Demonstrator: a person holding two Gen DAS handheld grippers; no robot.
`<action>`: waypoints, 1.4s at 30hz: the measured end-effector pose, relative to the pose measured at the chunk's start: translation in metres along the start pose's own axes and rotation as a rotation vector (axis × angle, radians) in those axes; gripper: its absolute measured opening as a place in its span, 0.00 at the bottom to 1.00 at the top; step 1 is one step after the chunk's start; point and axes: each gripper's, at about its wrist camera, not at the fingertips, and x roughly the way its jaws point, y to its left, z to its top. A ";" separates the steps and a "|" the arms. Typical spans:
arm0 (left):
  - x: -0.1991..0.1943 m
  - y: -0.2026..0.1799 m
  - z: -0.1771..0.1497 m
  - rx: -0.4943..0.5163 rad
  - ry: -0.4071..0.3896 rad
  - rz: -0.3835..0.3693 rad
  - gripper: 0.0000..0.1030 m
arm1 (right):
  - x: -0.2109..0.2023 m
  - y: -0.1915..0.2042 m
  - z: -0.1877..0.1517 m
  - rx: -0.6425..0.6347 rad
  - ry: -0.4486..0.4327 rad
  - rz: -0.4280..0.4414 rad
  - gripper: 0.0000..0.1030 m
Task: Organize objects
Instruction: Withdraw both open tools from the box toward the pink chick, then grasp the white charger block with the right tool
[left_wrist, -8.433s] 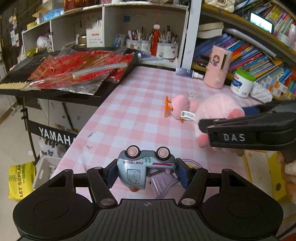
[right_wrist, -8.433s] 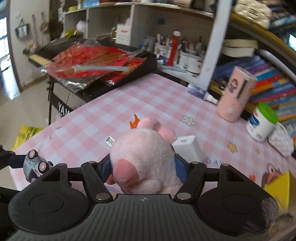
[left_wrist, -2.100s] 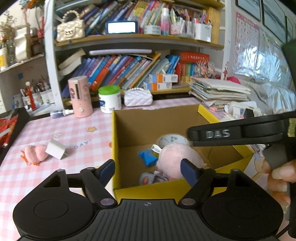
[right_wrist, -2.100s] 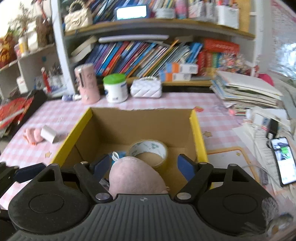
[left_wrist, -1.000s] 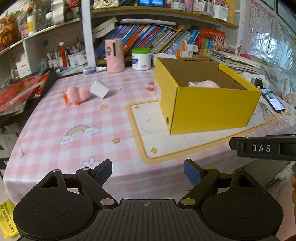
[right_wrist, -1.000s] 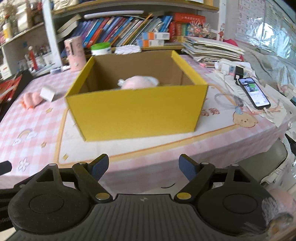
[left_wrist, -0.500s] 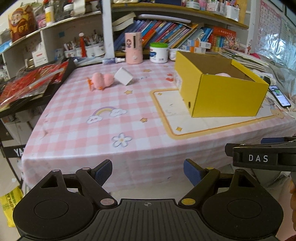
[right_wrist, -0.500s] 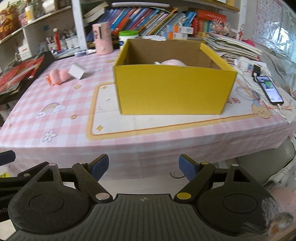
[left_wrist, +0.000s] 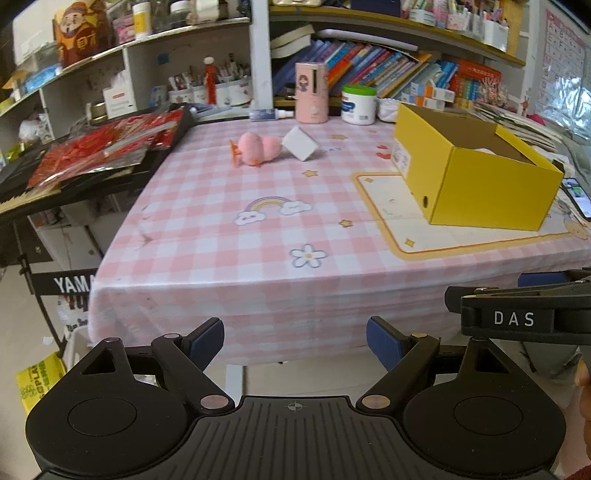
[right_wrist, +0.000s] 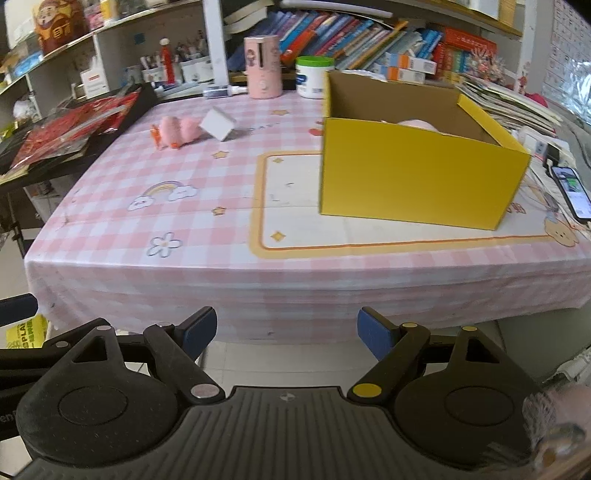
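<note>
A yellow cardboard box (left_wrist: 480, 192) (right_wrist: 417, 184) stands on the right of the pink checked table (left_wrist: 240, 236) (right_wrist: 207, 236); the top of a pink plush toy (right_wrist: 417, 123) shows inside it. A small pink plush (left_wrist: 255, 147) (right_wrist: 175, 131) and a white block (left_wrist: 300, 143) (right_wrist: 218, 124) lie at the far side of the table. My left gripper (left_wrist: 295, 341) and right gripper (right_wrist: 286, 334) are both open and empty, held off the table's front edge. The right gripper's side shows in the left wrist view (left_wrist: 517, 317).
A pink bottle (left_wrist: 311, 92), a green-lidded jar (left_wrist: 358, 104) and bookshelves stand behind the table. A keyboard with red packets (left_wrist: 99, 147) is on the left. A phone (right_wrist: 572, 192) lies at the table's right edge. A yellow bag (left_wrist: 40, 373) sits on the floor.
Both grippers have pulled back from the table and turned slightly left; the table and box look farther away. Earlier they released the toy truck and pink plush into the box.
</note>
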 end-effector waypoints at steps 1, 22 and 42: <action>-0.001 0.003 -0.001 -0.004 -0.002 0.004 0.84 | 0.000 0.004 0.000 -0.005 -0.002 0.004 0.80; 0.019 0.044 0.016 -0.090 -0.024 0.057 0.84 | 0.026 0.048 0.030 -0.111 -0.024 0.068 0.80; 0.099 0.064 0.089 -0.161 0.011 0.090 0.84 | 0.112 0.057 0.119 -0.168 0.013 0.097 0.80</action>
